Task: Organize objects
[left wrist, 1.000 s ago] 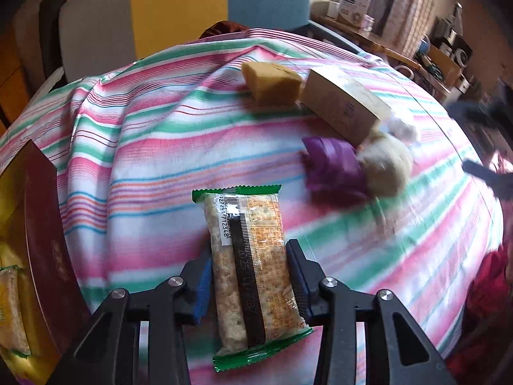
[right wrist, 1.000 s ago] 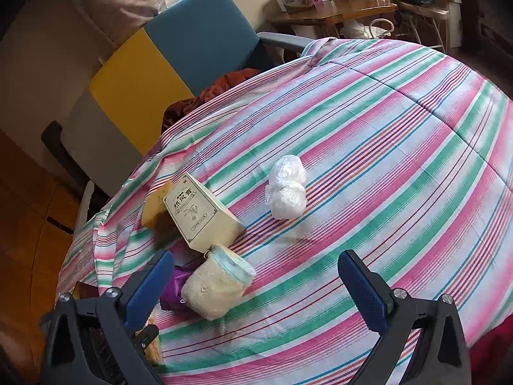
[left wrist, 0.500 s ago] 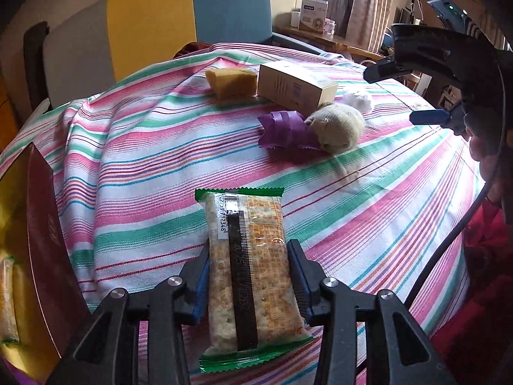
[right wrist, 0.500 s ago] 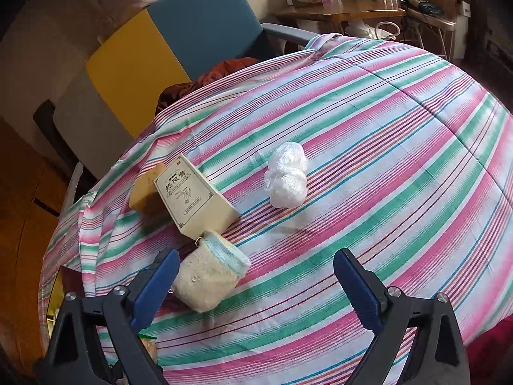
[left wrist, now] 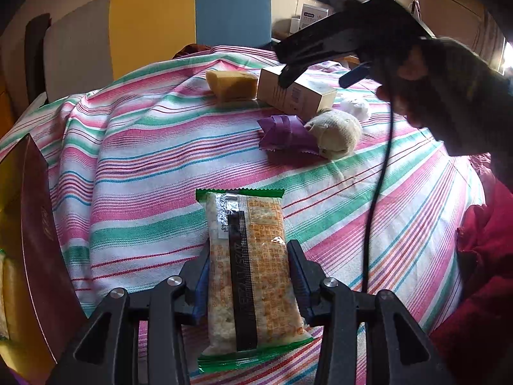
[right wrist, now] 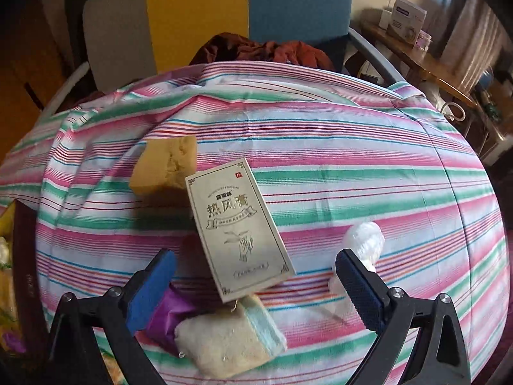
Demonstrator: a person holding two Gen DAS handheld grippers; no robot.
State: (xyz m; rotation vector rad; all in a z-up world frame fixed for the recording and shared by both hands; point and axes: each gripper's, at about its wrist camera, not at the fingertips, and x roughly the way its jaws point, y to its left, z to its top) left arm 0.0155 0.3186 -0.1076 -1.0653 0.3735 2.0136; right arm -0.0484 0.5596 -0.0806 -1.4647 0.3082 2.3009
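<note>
My left gripper (left wrist: 249, 252) is shut on a cracker packet (left wrist: 256, 288) with green ends, held just above the striped tablecloth (left wrist: 144, 166). My right gripper (right wrist: 256, 276) is open and hovers over a beige printed box (right wrist: 237, 231), which lies between and beyond its blue pads. From the left wrist view the right gripper (left wrist: 320, 75), in a person's hand, hangs above that box (left wrist: 298, 93). Around the box lie a yellow sponge (right wrist: 166, 166), a white plastic wad (right wrist: 364, 240), a cream rolled cloth (right wrist: 224, 343) and a purple wrapper (right wrist: 170, 314).
A dark red box (left wrist: 38, 240) with yellow contents stands at the table's left edge. Behind the table is a chair with yellow and blue panels (left wrist: 192, 16) with a rust-coloured cloth (right wrist: 266, 51) on it. Red fabric (left wrist: 481, 256) hangs at the right edge.
The right gripper has swung left and rolled, and now stands over the beige box with its jaws still wide. The left gripper has shifted a little, keeping hold of the packet.
</note>
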